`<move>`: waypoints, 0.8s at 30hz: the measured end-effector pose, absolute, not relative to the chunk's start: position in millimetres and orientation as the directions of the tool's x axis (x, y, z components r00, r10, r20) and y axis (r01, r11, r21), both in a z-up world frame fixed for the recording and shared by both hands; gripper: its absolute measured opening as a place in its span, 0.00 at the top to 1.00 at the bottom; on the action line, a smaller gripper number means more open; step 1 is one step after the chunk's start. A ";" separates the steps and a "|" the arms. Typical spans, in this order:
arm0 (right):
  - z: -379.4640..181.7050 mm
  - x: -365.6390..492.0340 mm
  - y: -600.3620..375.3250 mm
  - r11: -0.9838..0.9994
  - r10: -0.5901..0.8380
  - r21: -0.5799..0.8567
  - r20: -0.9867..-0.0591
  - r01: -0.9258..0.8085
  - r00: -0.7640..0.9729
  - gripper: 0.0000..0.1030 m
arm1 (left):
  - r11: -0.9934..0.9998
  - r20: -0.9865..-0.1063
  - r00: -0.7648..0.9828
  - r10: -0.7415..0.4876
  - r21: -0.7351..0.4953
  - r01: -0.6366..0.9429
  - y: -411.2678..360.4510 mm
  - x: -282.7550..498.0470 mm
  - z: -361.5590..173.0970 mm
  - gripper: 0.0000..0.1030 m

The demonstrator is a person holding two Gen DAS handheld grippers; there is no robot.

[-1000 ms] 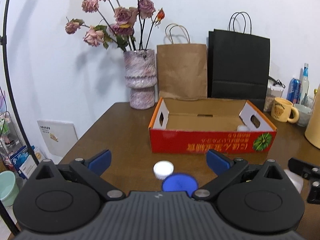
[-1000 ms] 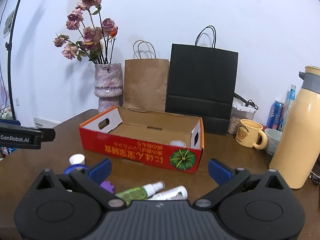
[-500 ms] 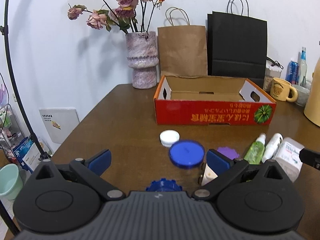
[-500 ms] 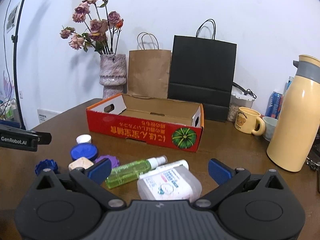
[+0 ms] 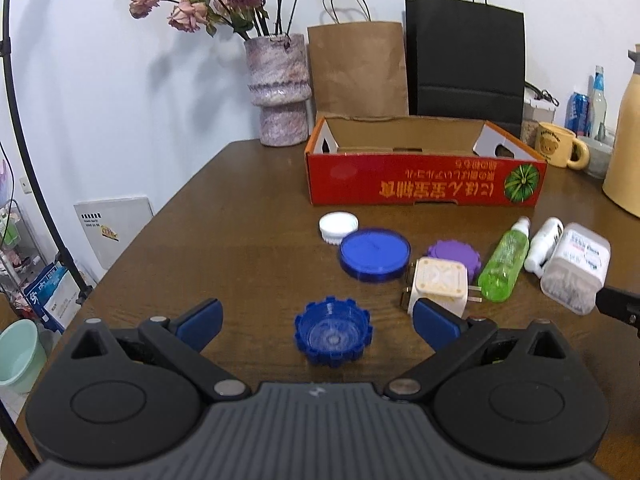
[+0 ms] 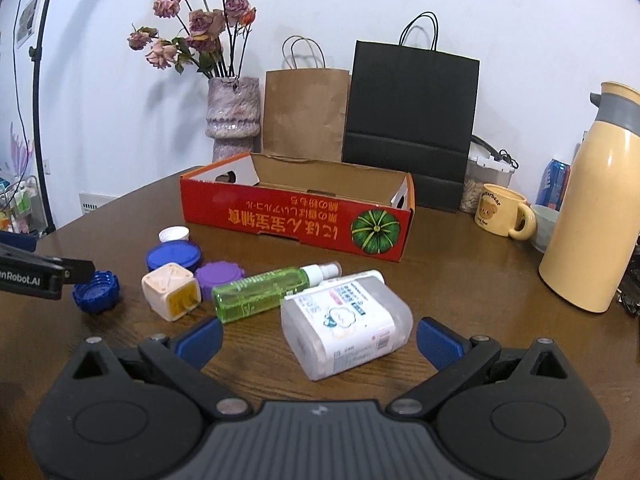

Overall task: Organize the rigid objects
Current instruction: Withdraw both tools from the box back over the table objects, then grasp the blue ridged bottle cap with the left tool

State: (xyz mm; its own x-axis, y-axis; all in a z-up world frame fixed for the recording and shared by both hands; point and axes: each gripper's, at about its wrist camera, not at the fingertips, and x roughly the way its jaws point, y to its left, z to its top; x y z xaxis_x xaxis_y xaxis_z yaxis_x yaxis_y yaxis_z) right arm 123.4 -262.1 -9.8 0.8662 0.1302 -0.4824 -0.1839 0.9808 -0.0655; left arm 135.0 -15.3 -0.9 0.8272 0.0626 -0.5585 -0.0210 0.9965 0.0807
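Observation:
A red cardboard box (image 5: 424,184) (image 6: 296,224) stands open on the brown table. In front of it lie a white cap (image 5: 338,227), a round blue lid (image 5: 375,253), a purple lid (image 5: 454,254), a cream plug adapter (image 5: 439,287), a green spray bottle (image 5: 505,266) (image 6: 264,294), a white bottle (image 5: 544,243) and a clear swab box (image 5: 576,267) (image 6: 346,322). A blue notched cap (image 5: 332,330) (image 6: 96,291) lies between the fingers of my open left gripper (image 5: 316,322). My right gripper (image 6: 318,338) is open around the swab box, not touching it.
Behind the box stand a vase of dried roses (image 5: 278,88), a brown paper bag (image 5: 358,68) and a black bag (image 5: 466,64). A yellow mug (image 6: 502,216), a can (image 6: 554,184) and a tall cream flask (image 6: 596,200) stand at the right. The table's left edge (image 5: 160,216) drops to floor clutter.
Both grippers have pulled back from the box and risen, so the loose items now lie ahead of them. The blue notched cap and the swab box have come between the fingers.

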 end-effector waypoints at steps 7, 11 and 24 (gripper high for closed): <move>-17.7 124.7 -261.6 0.984 0.126 -0.053 -0.484 -0.173 0.866 0.00 | 0.997 -0.592 0.805 0.042 0.077 0.004 -14.6 135.4 -15.1 0.00; -20.9 127.1 -260.9 0.985 0.122 -0.051 -0.483 -0.167 0.867 0.00 | 0.997 -0.611 0.791 0.040 0.071 0.004 -13.5 143.3 -23.9 0.00; -29.3 133.7 -260.3 0.987 0.114 -0.044 -0.497 -0.156 0.860 0.00 | 0.999 -0.646 0.763 0.034 0.002 -0.042 -3.0 168.9 -40.0 0.01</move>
State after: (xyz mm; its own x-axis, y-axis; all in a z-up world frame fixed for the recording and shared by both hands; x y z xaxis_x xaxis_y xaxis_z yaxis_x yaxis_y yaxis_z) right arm 133.7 -260.3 -29.3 0.8604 0.1143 -0.4967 -0.1563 0.9868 -0.0436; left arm 168.9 -3.0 -40.0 0.7627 0.0335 -0.6458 -0.0419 0.9991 0.0024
